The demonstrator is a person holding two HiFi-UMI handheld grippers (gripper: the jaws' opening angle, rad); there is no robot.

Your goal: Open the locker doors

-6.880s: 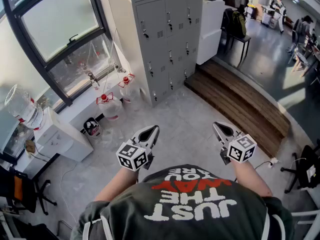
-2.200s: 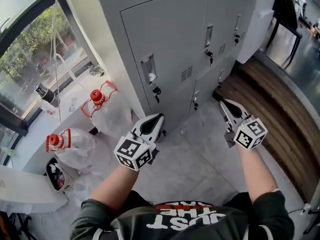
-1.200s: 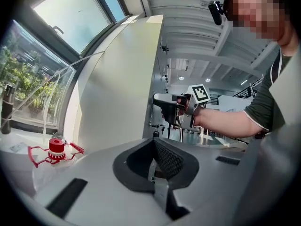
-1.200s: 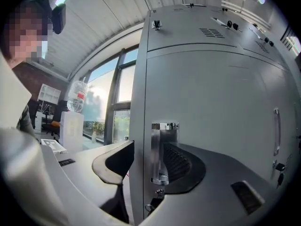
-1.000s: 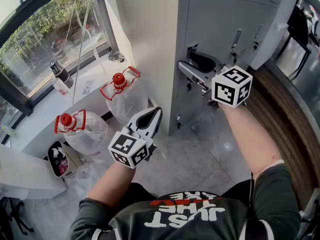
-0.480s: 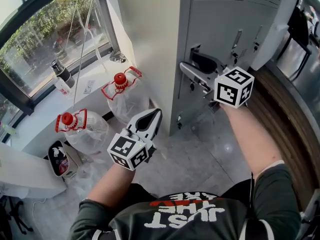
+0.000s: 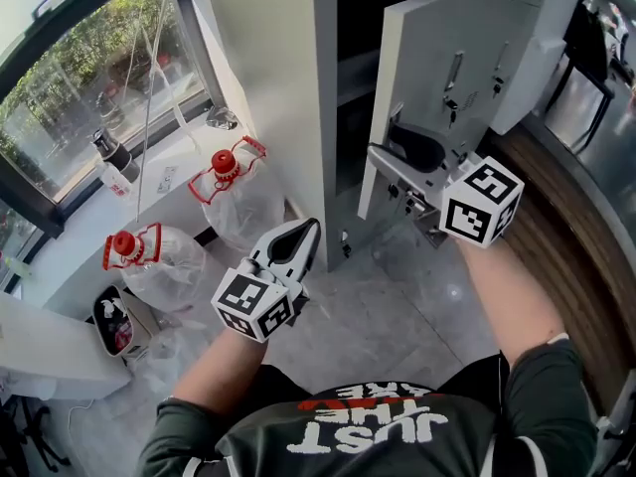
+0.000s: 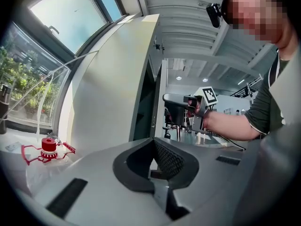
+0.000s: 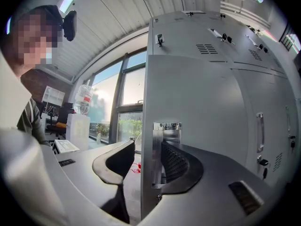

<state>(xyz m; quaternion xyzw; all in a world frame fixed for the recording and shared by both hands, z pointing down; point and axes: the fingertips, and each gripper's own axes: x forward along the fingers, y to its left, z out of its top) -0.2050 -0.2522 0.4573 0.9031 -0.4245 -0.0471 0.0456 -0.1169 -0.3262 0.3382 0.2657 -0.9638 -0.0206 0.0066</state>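
Locker door swinging open
The right claw, wide with its jaws just closing slightly around the door's handle edge, is pulling it from shut to ajar. The left claw is hanging closed and empty.

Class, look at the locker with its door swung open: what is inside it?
Inside the locker, one shelf crosses a dark, shadowed space; no contents can be made out. The swung-out door covers the right side of the opening, so anything there is hidden.
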